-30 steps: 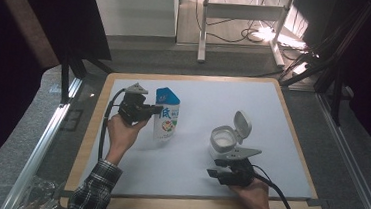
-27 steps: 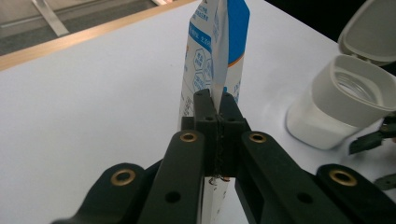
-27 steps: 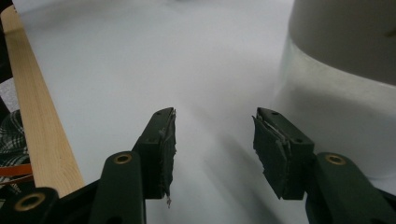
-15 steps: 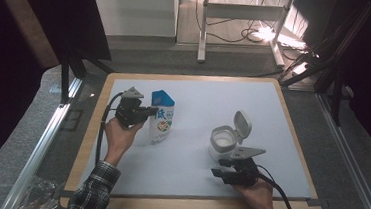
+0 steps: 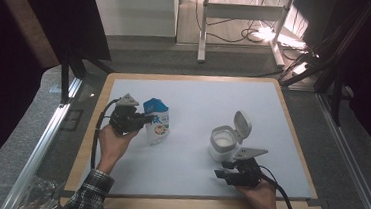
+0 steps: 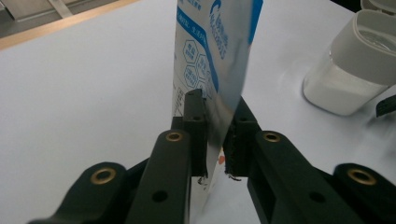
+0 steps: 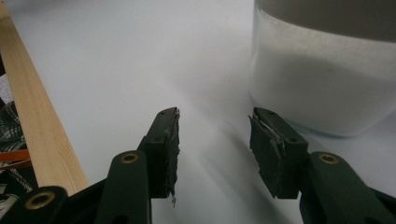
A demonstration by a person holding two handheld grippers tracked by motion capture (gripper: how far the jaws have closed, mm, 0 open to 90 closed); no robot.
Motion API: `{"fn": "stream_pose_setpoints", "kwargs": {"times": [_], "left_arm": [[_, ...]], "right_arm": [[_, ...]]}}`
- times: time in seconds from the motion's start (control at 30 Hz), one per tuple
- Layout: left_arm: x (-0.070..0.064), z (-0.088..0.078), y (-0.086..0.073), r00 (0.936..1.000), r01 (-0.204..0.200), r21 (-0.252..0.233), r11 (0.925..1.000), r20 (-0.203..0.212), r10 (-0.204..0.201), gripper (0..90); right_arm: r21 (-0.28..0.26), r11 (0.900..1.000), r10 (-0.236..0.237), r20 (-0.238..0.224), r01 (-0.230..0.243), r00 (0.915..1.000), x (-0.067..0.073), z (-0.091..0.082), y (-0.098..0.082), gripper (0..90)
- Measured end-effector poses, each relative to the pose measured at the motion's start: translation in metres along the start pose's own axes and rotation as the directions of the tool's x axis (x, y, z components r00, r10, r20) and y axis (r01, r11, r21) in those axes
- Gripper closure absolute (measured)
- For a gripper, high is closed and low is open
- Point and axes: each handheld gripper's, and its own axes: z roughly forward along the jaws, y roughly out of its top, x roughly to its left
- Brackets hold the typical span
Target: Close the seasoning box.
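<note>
Left gripper (image 6: 215, 140), lower centre of the left gripper view: jaws just easing apart, pads still flanking the upright blue-and-white pouch (image 6: 212, 70); released abruptly, it could topple. Right gripper (image 7: 215, 154) open, empty, near the open-lidded jar of white powder (image 5: 223, 142), whose flip lid appears in the high view

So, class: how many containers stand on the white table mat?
2. The blue pouch stands at the left, between the left tongs. The white jar, lid flipped open, stands at the right, ahead of the right tongs.
</note>
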Motion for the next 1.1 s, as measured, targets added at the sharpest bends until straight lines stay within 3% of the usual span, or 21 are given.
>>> {"fn": "stream_pose_setpoints", "kwargs": {"times": [0.3, 0.57, 0.8, 0.97, 1.1], "left_arm": [[-0.003, 0.000, -0.010, 0.9996, -0.004, -0.005, 1.0000, -0.028, 0.004, 68.6], [-0.004, -0.004, -0.019, 0.9993, 0.016, -0.015, 0.9998, -0.034, -0.016, 56.4], [-0.005, -0.006, -0.031, 0.9994, 0.033, -0.012, 0.9994, -0.012, -0.033, 48.3], [-0.007, -0.010, -0.042, 0.9987, 0.046, -0.021, 0.9987, -0.023, -0.046, 39.5], [-0.010, -0.009, -0.053, 0.9981, 0.047, -0.010, 0.9988, -0.039, -0.048, 34.1]], "right_arm": [[-0.004, 1.000, -0.002, 0.007, 0.002, 1.0000, -0.002, -0.003, -0.001, 58.2], [-0.031, 0.999, 0.037, -0.002, -0.037, 0.9993, -0.007, -0.008, -0.002, 61.7], [-0.029, 0.999, 0.028, 0.084, -0.025, 0.9961, -0.010, -0.012, -0.004, 60.8], [-0.023, 0.999, 0.045, 0.108, -0.043, 0.9932, -0.014, -0.017, -0.004, 61.5], [-0.010, 0.999, 0.038, 0.114, -0.037, 0.9928, -0.017, -0.020, -0.004, 69.1]]}}
